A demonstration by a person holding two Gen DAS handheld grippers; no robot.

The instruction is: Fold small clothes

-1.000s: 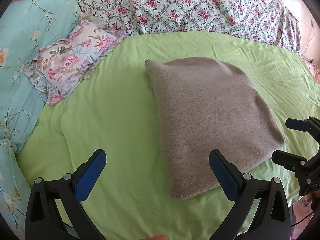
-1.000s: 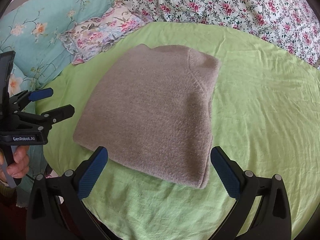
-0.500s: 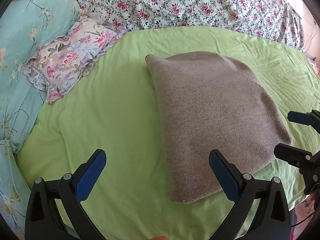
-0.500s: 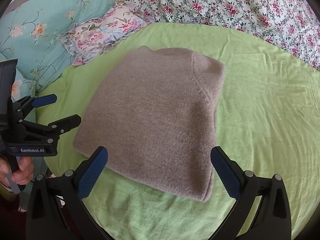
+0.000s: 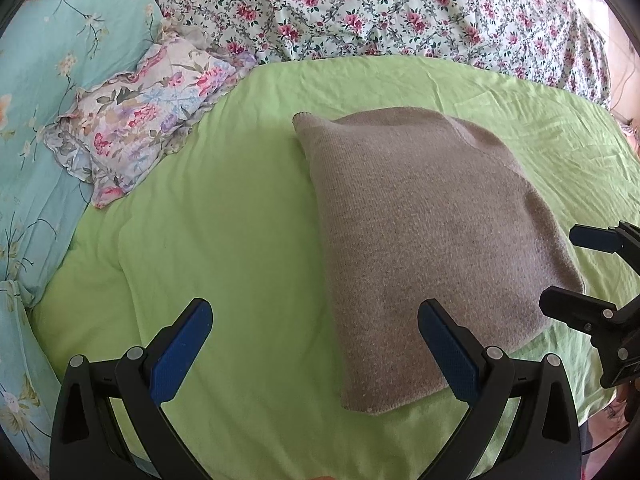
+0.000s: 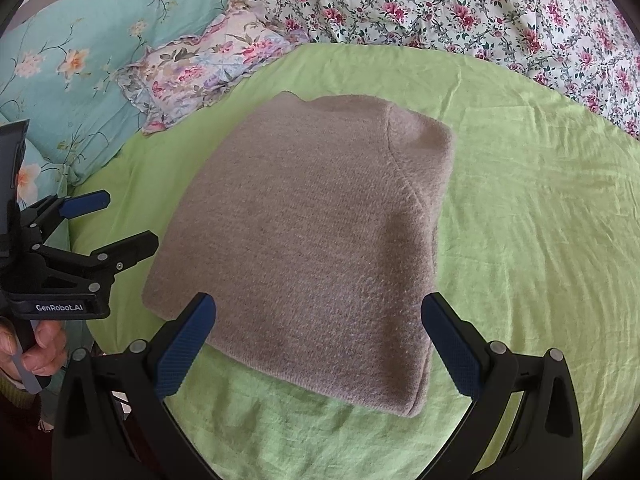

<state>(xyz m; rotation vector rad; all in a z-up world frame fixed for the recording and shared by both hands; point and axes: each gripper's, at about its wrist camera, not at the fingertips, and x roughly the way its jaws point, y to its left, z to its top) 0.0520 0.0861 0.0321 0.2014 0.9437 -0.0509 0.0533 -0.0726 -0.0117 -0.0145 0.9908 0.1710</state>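
A grey-brown knitted garment lies folded into a rough rectangle on the green sheet; it also shows in the right wrist view. My left gripper is open and empty, held above the sheet at the garment's near left corner; it also shows in the right wrist view. My right gripper is open and empty, held above the garment's near edge; it shows at the right in the left wrist view.
A frilled floral pillow lies at the back left on a turquoise floral quilt. A rose-patterned quilt is bunched along the back of the bed. The sheet's near edge drops off below both grippers.
Both grippers have drifted slightly, so the garment sits a little lower and nearer in both views. Both stay open. The garment itself has not moved.
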